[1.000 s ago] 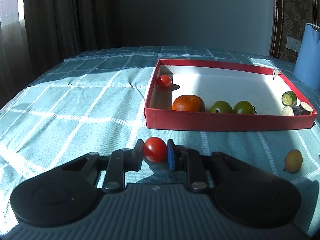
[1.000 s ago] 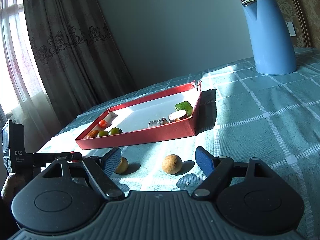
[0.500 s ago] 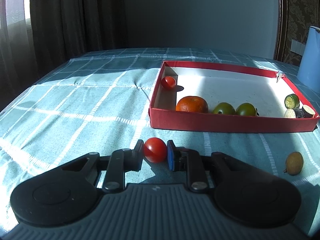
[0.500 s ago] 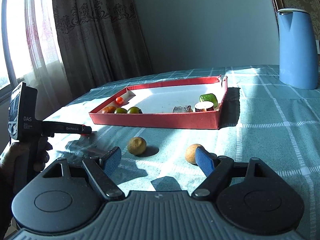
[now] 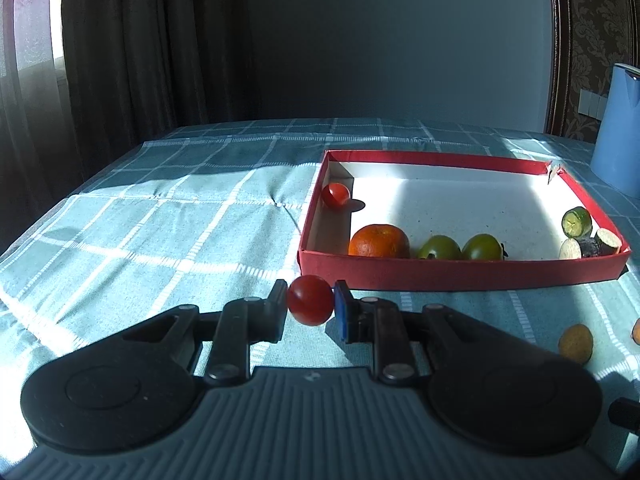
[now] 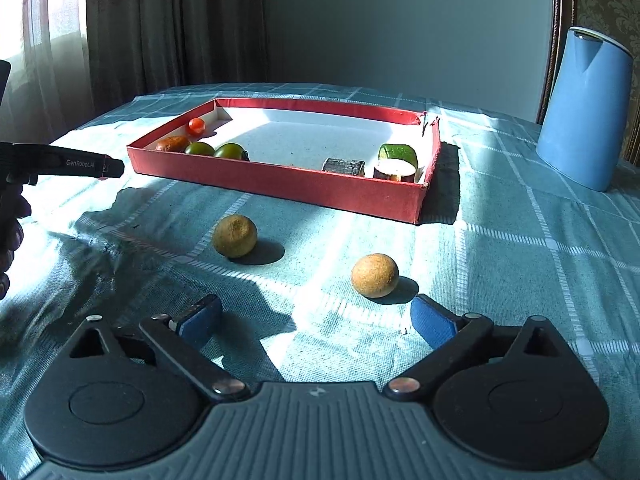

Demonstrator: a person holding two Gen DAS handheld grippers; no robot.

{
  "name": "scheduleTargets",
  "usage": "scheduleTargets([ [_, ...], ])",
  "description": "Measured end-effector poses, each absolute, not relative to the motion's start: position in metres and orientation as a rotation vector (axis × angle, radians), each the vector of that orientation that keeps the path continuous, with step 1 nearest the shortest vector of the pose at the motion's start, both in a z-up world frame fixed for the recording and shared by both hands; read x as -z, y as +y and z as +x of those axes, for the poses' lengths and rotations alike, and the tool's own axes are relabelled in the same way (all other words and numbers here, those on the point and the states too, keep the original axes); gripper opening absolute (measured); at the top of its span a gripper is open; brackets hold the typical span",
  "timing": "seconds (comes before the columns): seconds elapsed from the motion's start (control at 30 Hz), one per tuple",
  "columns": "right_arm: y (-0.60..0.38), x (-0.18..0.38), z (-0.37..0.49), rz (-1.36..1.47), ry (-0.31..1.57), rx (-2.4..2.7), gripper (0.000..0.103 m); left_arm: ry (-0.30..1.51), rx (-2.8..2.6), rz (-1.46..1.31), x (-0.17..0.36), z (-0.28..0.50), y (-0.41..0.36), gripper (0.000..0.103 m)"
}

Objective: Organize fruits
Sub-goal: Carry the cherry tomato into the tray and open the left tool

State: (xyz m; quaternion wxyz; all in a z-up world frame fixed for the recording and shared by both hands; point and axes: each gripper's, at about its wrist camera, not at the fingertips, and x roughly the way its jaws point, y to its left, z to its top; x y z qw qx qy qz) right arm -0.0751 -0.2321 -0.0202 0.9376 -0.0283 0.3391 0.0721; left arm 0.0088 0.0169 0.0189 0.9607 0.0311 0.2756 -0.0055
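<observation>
Tool on the left, the left tool (image 5: 311, 308), is clamped on a cherry tomato (image 5: 310, 299), its pads pressing the fruit's two sides just short of the near wall of the red box (image 5: 460, 276). That tomato looks thin-skinned and soft, so a light squeeze across its widest part suits it; more pressure could split it. Inside the box, going rightward, lie a second small tomato (image 5: 336, 195) in the far left corner, an orange (image 5: 379, 241), two green fruits (image 5: 460, 247) and cut vegetable pieces (image 5: 588, 236) by the right wall.

On the checked cloth of the table (image 6: 520, 264), in front of the box, sit two loose round fruits: a yellow-green one (image 6: 234, 236) to the left and a tan one (image 6: 375, 275) to the right. The right tool (image 6: 316, 320) hangs low over the cloth with its jaws opening wide, nothing between them; the tan fruit lies just ahead of the right finger (closer to that finger than to the centre line). Both loose fruits look firm, light and dry-skinned, so they should bear a plain grip across the middle, though being round they may roll away if nudged off-centre. At the far right stands a blue kettle (image 6: 584, 108), well apart from the fruit.
</observation>
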Motion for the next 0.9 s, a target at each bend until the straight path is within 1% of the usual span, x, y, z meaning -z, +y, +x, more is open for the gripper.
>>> scheduleTargets([
  [0.2,-0.234,0.020,-0.073,-0.035,0.699,-0.154,0.102,0.524,0.007,0.078,-0.036,0.022,0.006,0.022],
  [0.4,-0.239,0.020,-0.072,0.001,0.697,-0.164,0.102,0.532,0.013,0.072,-0.043,0.049,-0.003,0.022],
  [0.57,-0.243,0.020,-0.072,0.034,0.691,-0.174,0.102,0.561,0.015,0.054,-0.041,0.076,-0.008,0.022],
  [0.8,-0.247,0.020,-0.072,0.067,0.685,-0.185,0.102,0.604,-0.010,0.052,-0.026,0.093,-0.006,0.022],
  [0.9,-0.248,0.020,-0.073,0.074,0.684,-0.187,0.102,0.602,-0.004,0.055,-0.024,0.091,-0.004,0.025],
])
